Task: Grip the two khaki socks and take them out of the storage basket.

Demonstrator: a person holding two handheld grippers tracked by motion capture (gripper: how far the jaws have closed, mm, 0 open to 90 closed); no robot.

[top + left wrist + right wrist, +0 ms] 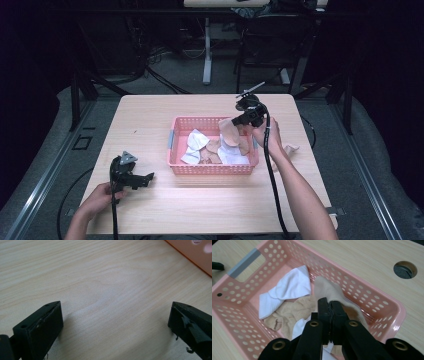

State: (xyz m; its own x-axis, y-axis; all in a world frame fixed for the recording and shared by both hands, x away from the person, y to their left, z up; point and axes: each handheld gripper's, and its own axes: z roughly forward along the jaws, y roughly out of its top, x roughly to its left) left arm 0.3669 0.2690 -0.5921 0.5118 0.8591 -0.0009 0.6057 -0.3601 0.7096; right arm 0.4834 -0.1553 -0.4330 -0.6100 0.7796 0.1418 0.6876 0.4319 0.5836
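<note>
Right gripper (329, 305): jaws pressed together on a beige fabric sock (332, 293), pinched at one end; seen lower centre of the right gripper view, black arms rising from the bottom edge. In the high view, right gripper (239, 121) upper right of centre, above the basket's far right corner, sock (230, 131) hanging from it over the basket.

Left gripper (148, 177): jaws wide apart, nothing between them; lower left of the high view, resting low over the table, held by the left hand (97, 200). In the left gripper view, two black jaws at the lower left and lower right corners, bare wood grain between.

Table (105, 285): pale wooden top, light grain; round cable hole (405, 269) at upper right of the right gripper view.

Basket (249, 322): pink perforated plastic, rectangular, centre of the high view; grey strip at the handle slot (244, 262) on one short wall, upper left of the right gripper view. Orange-pink wall (192, 252) at upper right corner of the left gripper view.

Basket contents: white ribbed sock (284, 290) at centre left of the right gripper view, crumpled beige socks (287, 312) just below it, touching; more white fabric (299, 327) under the gripper's arms.

Outside the basket: small beige piece (291, 148) on the table just right of the right forearm, too small to tell what.

Beyond the table: grey floor, black cables, dark frames and a table leg (207, 47) at top centre.
</note>
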